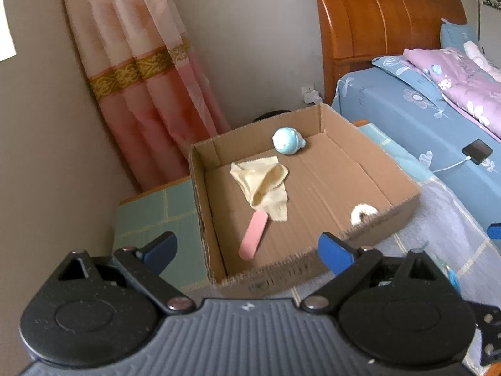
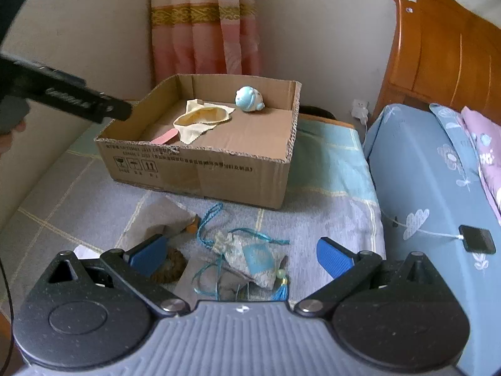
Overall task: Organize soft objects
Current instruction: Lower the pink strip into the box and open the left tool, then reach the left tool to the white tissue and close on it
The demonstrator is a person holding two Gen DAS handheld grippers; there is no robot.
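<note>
An open cardboard box [image 1: 404, 202] [image 2: 200, 169] stands on a low cloth-covered table. In it lie a pale yellow cloth [image 1: 263, 185] [image 2: 200, 120], a pink oblong piece [image 1: 253, 239] [image 2: 164, 138], a light blue round plush toy [image 1: 288, 141] [image 2: 249, 98] and a white fluffy ring [image 1: 363, 213]. My left gripper [image 1: 247, 247] is open and empty above the box's near wall. My right gripper [image 2: 238, 257] is open and empty above a blue-and-white sachet with cords [image 2: 253, 258]. A brown fuzzy thing [image 2: 170, 264] lies by its left finger.
The table's checked cloth [image 2: 328, 222] reaches to a bed with a blue sheet [image 2: 416, 188] on the right, where a phone [image 2: 477, 238] is charging. A pink curtain [image 1: 150, 94] and wall stand behind the box. A wooden headboard [image 1: 382, 18] rises at the right.
</note>
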